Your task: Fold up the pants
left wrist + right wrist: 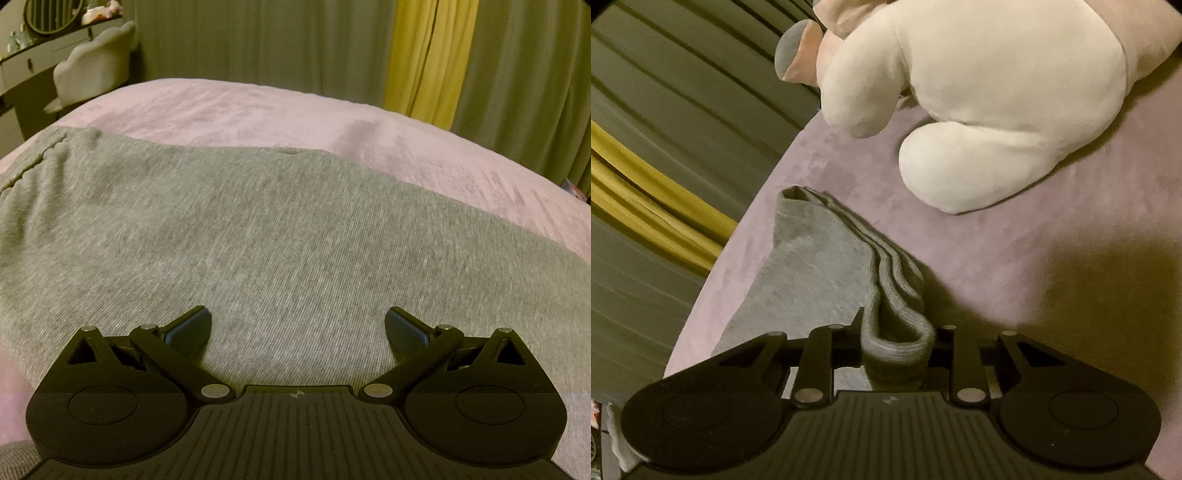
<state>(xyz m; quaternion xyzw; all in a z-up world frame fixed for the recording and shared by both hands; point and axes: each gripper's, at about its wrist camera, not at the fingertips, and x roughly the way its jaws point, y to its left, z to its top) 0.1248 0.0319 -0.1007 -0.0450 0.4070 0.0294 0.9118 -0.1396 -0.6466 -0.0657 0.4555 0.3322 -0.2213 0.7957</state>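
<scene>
Soft grey knit pants (258,240) lie across the fuzzy pink bed (258,107); left gripper (297,328) jaws gape wide, right gripper (897,350) jaws pinch their bunched ribbed edge beside a white plush toy (979,92).

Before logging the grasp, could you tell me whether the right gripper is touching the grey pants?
Touching. The right wrist view shows the right gripper closed on a bunched fold of the grey pants, fabric pinched between its fingers.

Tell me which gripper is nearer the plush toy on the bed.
Right. The right gripper, pinching the folded gray pants, has the plush toy just ahead. The left gripper hangs open over pants fabric, no toy in view.
</scene>
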